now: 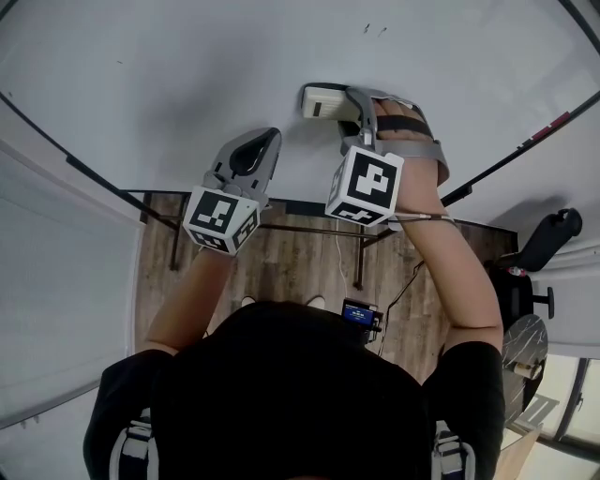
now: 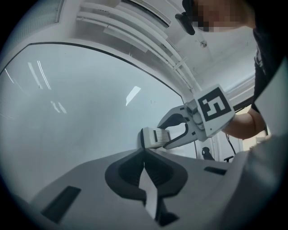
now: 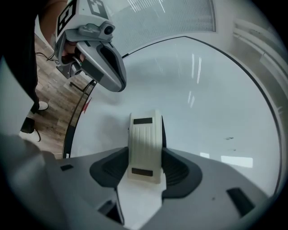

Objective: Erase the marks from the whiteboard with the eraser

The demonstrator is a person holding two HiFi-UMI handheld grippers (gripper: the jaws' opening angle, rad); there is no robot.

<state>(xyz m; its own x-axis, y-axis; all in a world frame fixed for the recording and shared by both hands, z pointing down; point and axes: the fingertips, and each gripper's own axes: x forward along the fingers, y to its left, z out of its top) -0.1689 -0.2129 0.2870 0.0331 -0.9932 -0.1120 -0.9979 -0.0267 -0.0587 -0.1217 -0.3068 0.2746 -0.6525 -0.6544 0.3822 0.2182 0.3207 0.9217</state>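
Note:
The whiteboard (image 1: 187, 75) fills the upper head view. Two small dark marks (image 1: 373, 29) sit near its top, and show as faint specks (image 3: 229, 138) in the right gripper view. My right gripper (image 1: 354, 101) is shut on the cream eraser (image 1: 323, 101), which lies flat against the board below the marks. In the right gripper view the ribbed eraser (image 3: 145, 139) stands between the jaws. My left gripper (image 1: 270, 136) hovers left of the eraser, shut and holding nothing. In its own view the left gripper (image 2: 145, 153) looks at the eraser (image 2: 153, 137) and the right gripper (image 2: 177, 130).
The board's black frame edge (image 1: 94, 178) runs along its lower side, with a red object (image 1: 555, 124) on the edge at right. Below are the stand's legs (image 1: 361, 258), wooden floor (image 1: 281, 272), a small device (image 1: 359, 312) and a black chair (image 1: 553, 234).

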